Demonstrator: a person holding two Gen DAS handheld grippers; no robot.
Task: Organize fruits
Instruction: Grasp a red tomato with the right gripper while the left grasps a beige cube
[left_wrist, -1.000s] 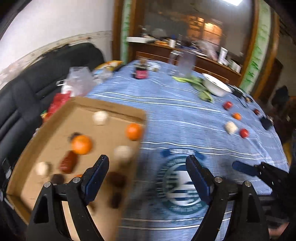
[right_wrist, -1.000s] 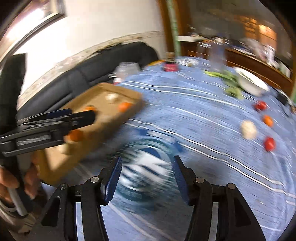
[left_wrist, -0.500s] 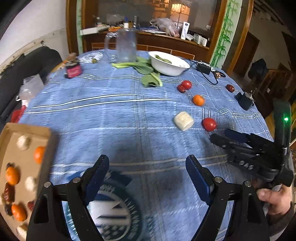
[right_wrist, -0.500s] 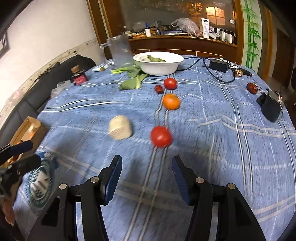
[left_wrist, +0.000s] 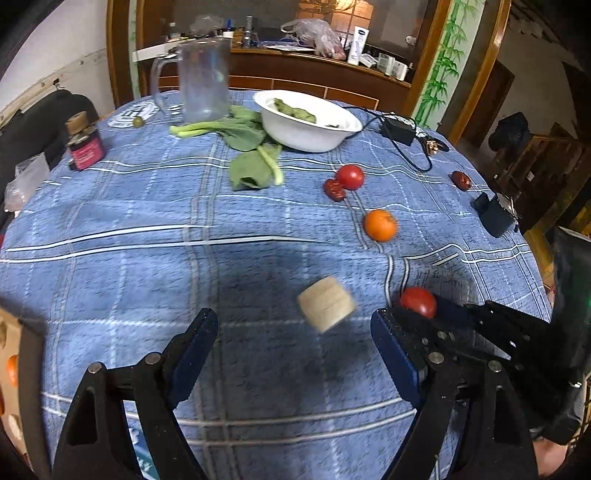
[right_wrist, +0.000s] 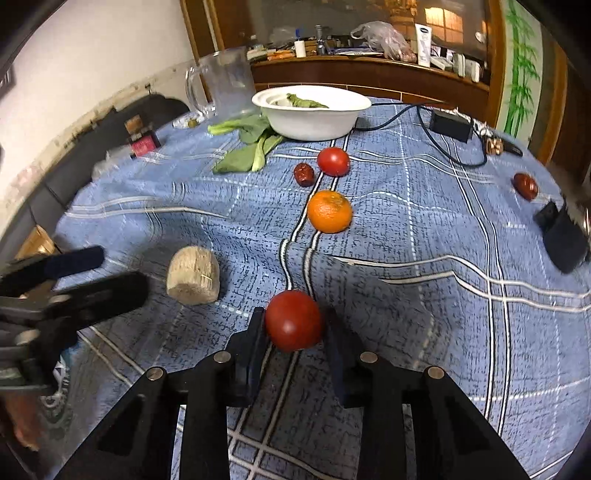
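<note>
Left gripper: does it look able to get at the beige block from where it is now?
Probably yes. The left gripper is open, and the beige block lies on bare cloth just ahead of its fingers with nothing between. The right gripper is off to the side, around the near tomato.

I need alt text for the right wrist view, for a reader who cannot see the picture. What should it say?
The right gripper closes around a red tomato on a blue checked tablecloth. Beyond it lie an orange, a second tomato, a white bowl and green leaves. The left gripper, blurred, is beside a pale beige chunk.
</note>
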